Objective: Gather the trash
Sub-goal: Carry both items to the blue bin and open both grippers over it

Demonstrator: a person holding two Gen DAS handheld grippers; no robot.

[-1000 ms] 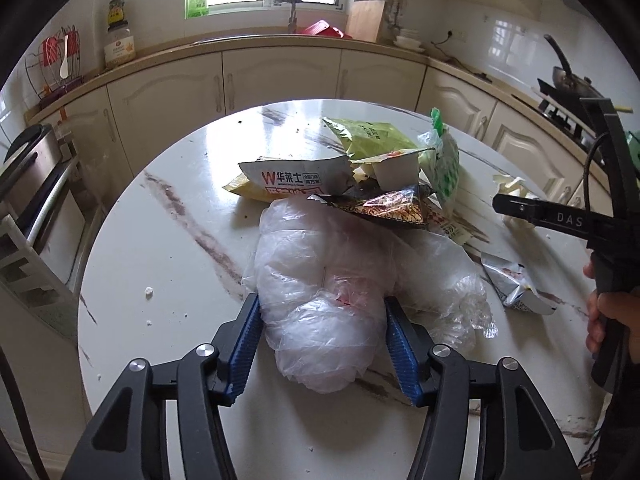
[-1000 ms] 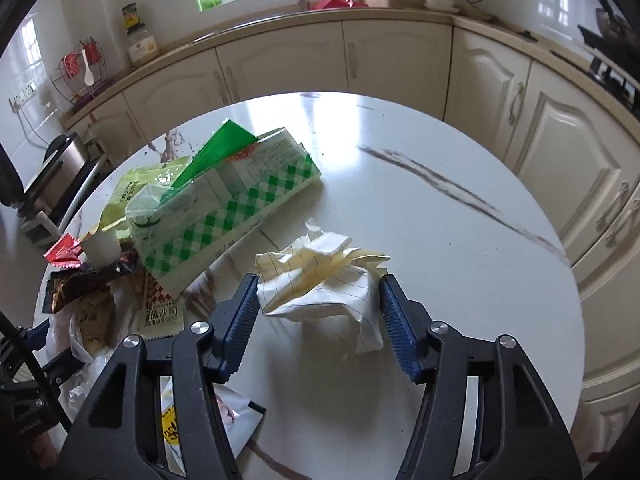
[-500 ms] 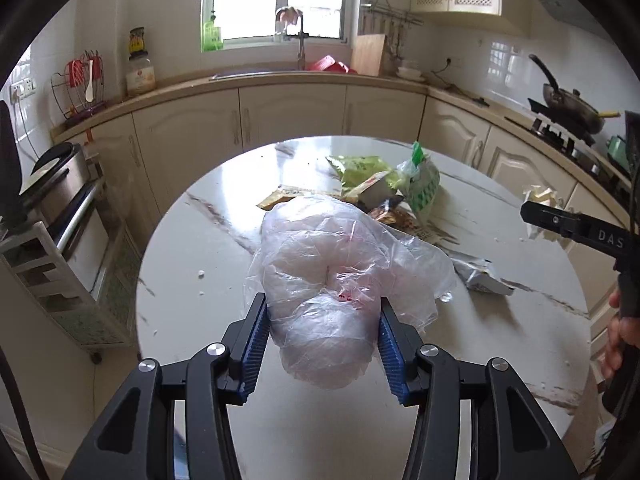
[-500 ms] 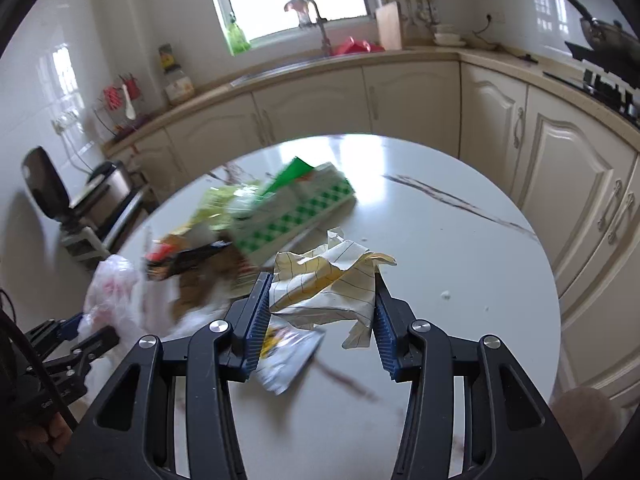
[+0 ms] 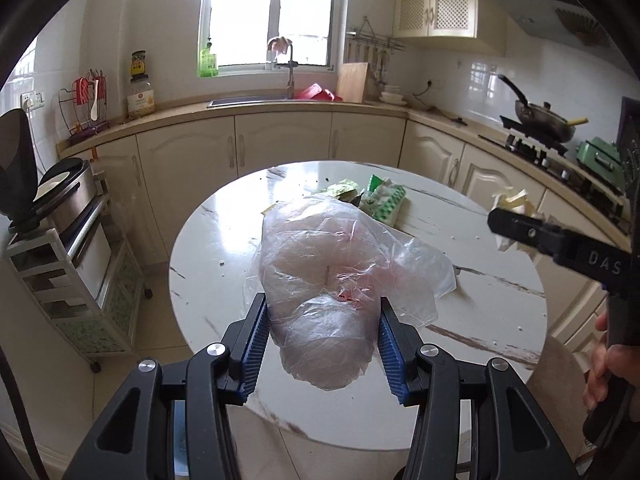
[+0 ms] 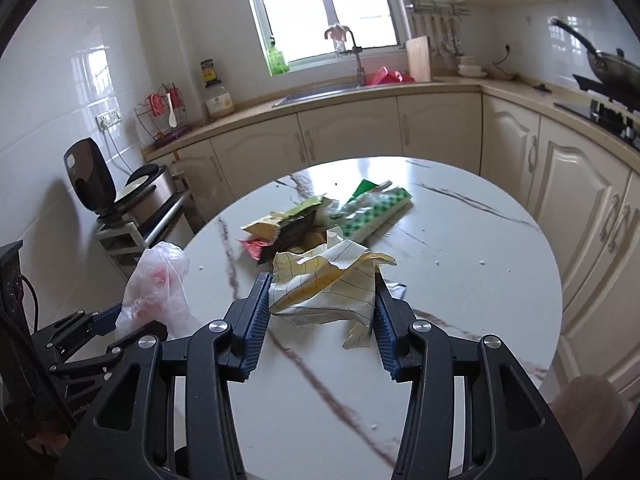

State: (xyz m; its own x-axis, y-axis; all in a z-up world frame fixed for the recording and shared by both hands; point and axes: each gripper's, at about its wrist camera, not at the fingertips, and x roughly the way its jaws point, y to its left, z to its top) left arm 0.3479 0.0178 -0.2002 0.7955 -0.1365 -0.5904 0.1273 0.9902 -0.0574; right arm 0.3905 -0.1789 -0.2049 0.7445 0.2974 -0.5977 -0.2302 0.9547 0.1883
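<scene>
My left gripper (image 5: 322, 336) is shut on a crumpled clear plastic bag (image 5: 328, 276) and holds it above the near edge of the round marble table (image 5: 224, 240). The bag also shows in the right wrist view (image 6: 158, 284). My right gripper (image 6: 318, 314) is shut on a crumpled sheet of lined yellow paper (image 6: 324, 280), lifted above the table (image 6: 480, 264). A heap of wrappers (image 6: 288, 228) and a green-checked packet (image 6: 376, 208) lie at the table's far middle; the packet also shows in the left wrist view (image 5: 384, 200).
Cream kitchen cabinets (image 5: 280, 140) curve round behind the table, with a sink (image 5: 248, 100) under the window. A wheeled rack (image 5: 76, 264) with a cooker stands at the left. A stove with a pan (image 5: 544, 116) is at the right. My right gripper's body (image 5: 568, 252) shows at the right.
Both grippers have risen and drawn back from the table, carrying the plastic bag and the paper. The heap of wrappers now lies farther away and lower.
</scene>
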